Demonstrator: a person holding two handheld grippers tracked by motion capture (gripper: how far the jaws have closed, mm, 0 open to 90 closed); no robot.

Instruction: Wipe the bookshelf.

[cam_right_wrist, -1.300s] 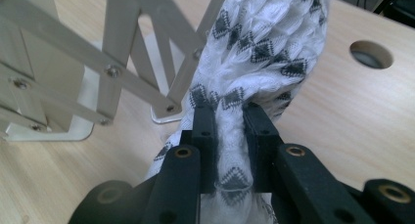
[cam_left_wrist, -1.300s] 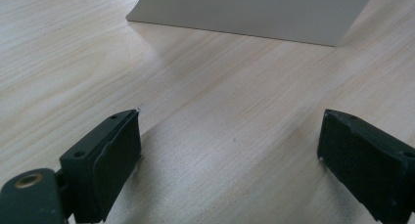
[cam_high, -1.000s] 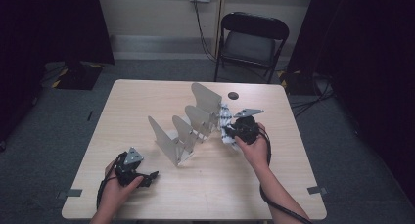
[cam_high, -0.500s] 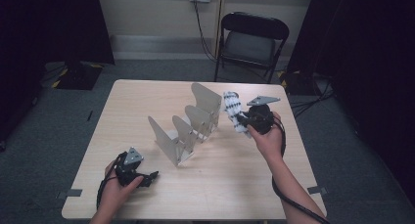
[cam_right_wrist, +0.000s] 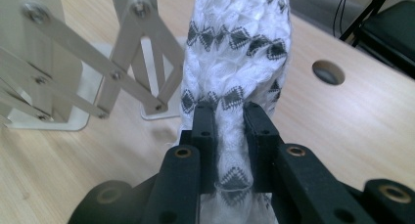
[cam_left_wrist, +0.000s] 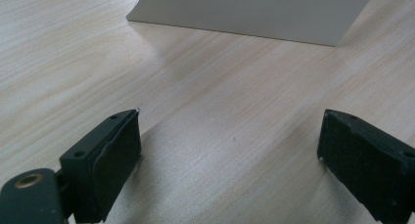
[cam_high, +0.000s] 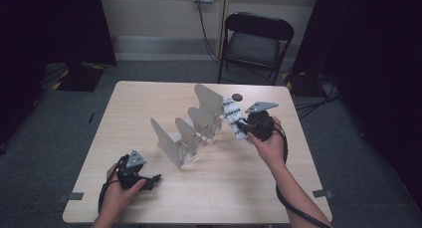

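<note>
High view: my right hand-held gripper [cam_high: 242, 126] holds the sock [cam_high: 232, 116] aloft beside the rack [cam_high: 191, 131]; my left hand-held gripper [cam_high: 152, 180] rests on the counter [cam_high: 239, 188]. Left gripper view: jaws apart, empty. Right gripper view: jaws clamped on the sock's [cam_right_wrist: 235, 53] narrow fold; I judge it could slip free or snag the rack [cam_right_wrist: 73, 72].

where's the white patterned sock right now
In the high view the white sock with black diamonds is off the table, pinched in the right tongs, right of centre beside the far end of the metal divider rack, near the table's round hole.
</note>
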